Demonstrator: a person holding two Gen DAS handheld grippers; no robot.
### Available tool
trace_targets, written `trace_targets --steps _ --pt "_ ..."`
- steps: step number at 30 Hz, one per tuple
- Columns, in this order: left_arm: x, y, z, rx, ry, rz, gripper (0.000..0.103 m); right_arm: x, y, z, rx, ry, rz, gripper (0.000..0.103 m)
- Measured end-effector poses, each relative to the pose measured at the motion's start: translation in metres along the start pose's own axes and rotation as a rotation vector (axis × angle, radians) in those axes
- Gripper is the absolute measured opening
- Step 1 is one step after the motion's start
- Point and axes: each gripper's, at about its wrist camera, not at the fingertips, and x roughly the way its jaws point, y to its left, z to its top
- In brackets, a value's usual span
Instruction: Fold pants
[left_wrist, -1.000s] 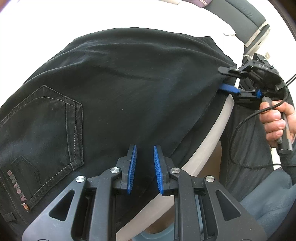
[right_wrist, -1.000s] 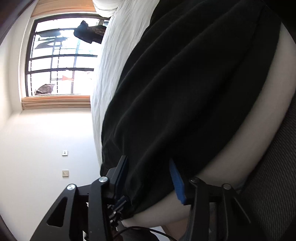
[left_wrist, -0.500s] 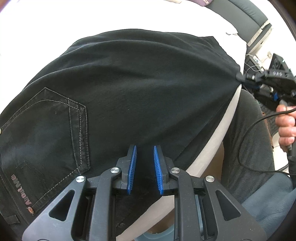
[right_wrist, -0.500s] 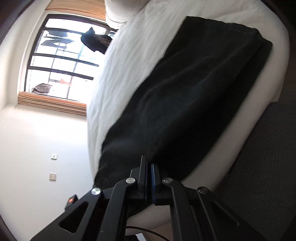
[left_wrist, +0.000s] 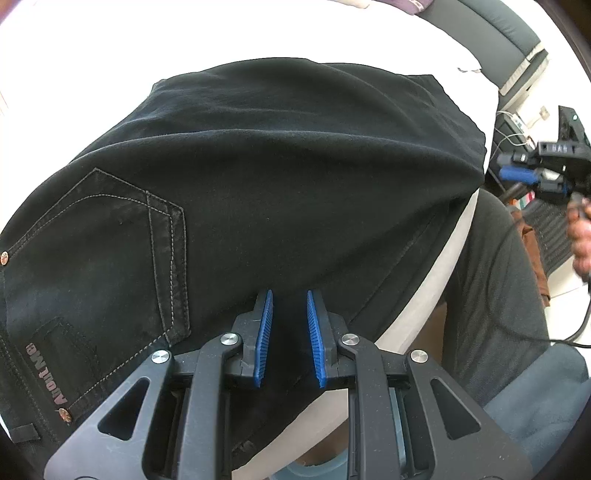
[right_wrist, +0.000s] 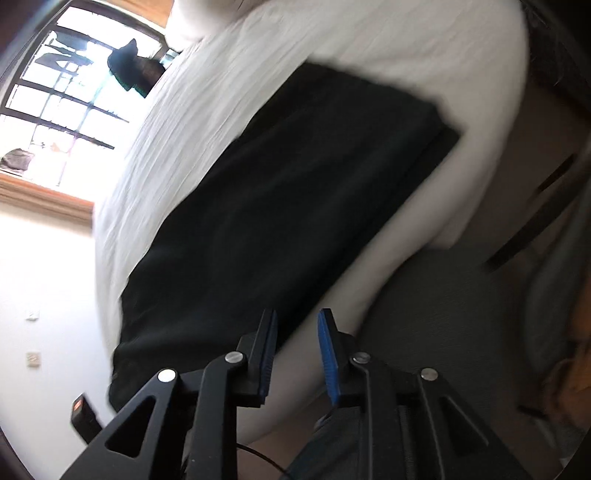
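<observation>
On the white bed (left_wrist: 92, 66) lie the folded black jeans (left_wrist: 277, 184), overhanging its near edge; left gripper (left_wrist: 289, 332) gapes above them, empty; right gripper (right_wrist: 295, 343) parted, beside the hem, holding nothing.
</observation>
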Motion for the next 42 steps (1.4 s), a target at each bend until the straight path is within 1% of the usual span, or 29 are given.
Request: trace_targets --steps 1,3,6,8,9,10,11,12,14,16,18,19,21,22,23,24,25,26,27,29,31,33,34,35,36,37,38,40,42 --pt "0.0 0.0 0.001 0.001 0.002 0.002 0.019 -0.008 -0.005 0.006 0.007 -0.036 0.005 0.026" --pt "0.0 -0.002 0.002 0.0 0.009 0.011 0.019 -0.013 -0.01 0.015 0.018 -0.073 0.061 0.026" --pt "0.0 -0.007 0.003 0.026 0.02 0.027 0.019 -0.005 0.014 0.028 -0.091 -0.075 0.128 0.026" --pt "0.0 -0.002 -0.001 0.023 0.02 0.014 0.019 0.012 0.024 0.036 -0.152 -0.057 0.185 0.026" --pt "-0.001 0.0 -0.003 0.021 0.019 0.005 0.019 0.029 0.023 0.043 -0.156 -0.036 0.159 0.026" --pt "-0.002 0.004 -0.006 0.02 0.017 -0.002 0.019 0.042 0.017 0.049 -0.146 -0.016 0.101 0.025" --pt "-0.004 0.008 -0.009 0.012 0.016 -0.004 0.019 0.056 0.005 0.058 -0.125 -0.006 0.033 0.004" --pt "-0.005 0.014 -0.013 -0.002 0.016 -0.012 0.019 0.063 -0.006 0.066 -0.1 -0.018 0.011 0.0" --pt "-0.01 0.026 -0.022 -0.035 0.011 -0.043 0.018 0.063 -0.027 0.084 -0.084 -0.095 -0.003 0.0" --pt "-0.016 0.034 -0.028 -0.058 0.0 -0.059 0.019 0.052 -0.029 0.097 -0.071 -0.141 -0.112 0.0" --pt "-0.022 0.034 -0.031 -0.064 -0.011 -0.05 0.019 0.036 -0.018 0.103 -0.086 -0.157 -0.219 0.008" --pt "-0.026 0.032 -0.031 -0.068 -0.018 -0.041 0.019 0.026 -0.002 0.102 -0.126 -0.165 -0.186 0.009" --pt "-0.033 0.031 -0.028 -0.076 -0.037 -0.045 0.019 0.016 0.043 0.095 -0.263 -0.15 -0.041 0.03" --pt "-0.034 0.029 -0.025 -0.075 -0.045 -0.042 0.019 0.016 0.065 0.09 -0.344 -0.137 -0.011 0.047" --pt "-0.036 0.027 -0.019 -0.068 -0.053 -0.034 0.019 0.018 0.094 0.082 -0.472 -0.131 0.005 0.055" --pt "-0.037 0.027 -0.017 -0.062 -0.06 -0.027 0.019 0.022 0.117 0.075 -0.588 -0.138 -0.005 0.056" --pt "-0.036 0.028 -0.013 -0.058 -0.064 -0.012 0.019 0.03 0.145 0.068 -0.742 -0.149 -0.036 0.056" --pt "-0.034 0.027 -0.008 -0.059 -0.063 0.002 0.019 0.037 0.158 0.065 -0.845 -0.147 -0.077 0.056" --pt "-0.033 0.029 -0.006 -0.062 -0.063 0.012 0.019 0.045 0.161 0.072 -0.883 -0.135 -0.145 0.056" --pt "-0.026 0.037 -0.005 -0.092 -0.056 0.003 0.019 0.047 0.14 0.102 -0.821 -0.115 -0.192 0.056" --pt "-0.021 0.044 -0.007 -0.111 -0.059 -0.014 0.019 0.032 0.104 0.137 -0.727 -0.125 -0.225 0.056" --pt "-0.017 0.047 -0.009 -0.115 -0.061 -0.019 0.019 0.024 0.088 0.145 -0.703 -0.12 -0.168 0.056" --pt "-0.017 0.05 -0.012 -0.111 -0.062 -0.021 0.019 0.02 0.075 0.149 -0.713 -0.109 -0.118 0.056" --pt "-0.015 0.05 -0.011 -0.108 -0.062 -0.022 0.019 0.022 0.074 0.152 -0.732 -0.102 -0.098 0.056" --pt "-0.013 0.051 -0.009 -0.109 -0.06 -0.026 0.019 0.023 0.068 0.152 -0.76 -0.097 -0.094 0.056" --pt "-0.012 0.052 -0.008 -0.114 -0.058 -0.031 0.019 0.035 0.062 0.171 -0.769 -0.091 -0.095 0.056" --pt "-0.012 0.054 -0.01 -0.119 -0.057 -0.036 0.019 0.043 0.053 0.177 -0.767 -0.08 -0.093 0.056" --pt "-0.011 0.057 -0.01 -0.131 -0.054 -0.045 0.019 0.05 0.045 0.181 -0.748 -0.05 -0.096 0.056" --pt "-0.011 0.06 -0.013 -0.136 -0.053 -0.049 0.019 0.058 0.04 0.185 -0.739 -0.051 -0.107 0.056"
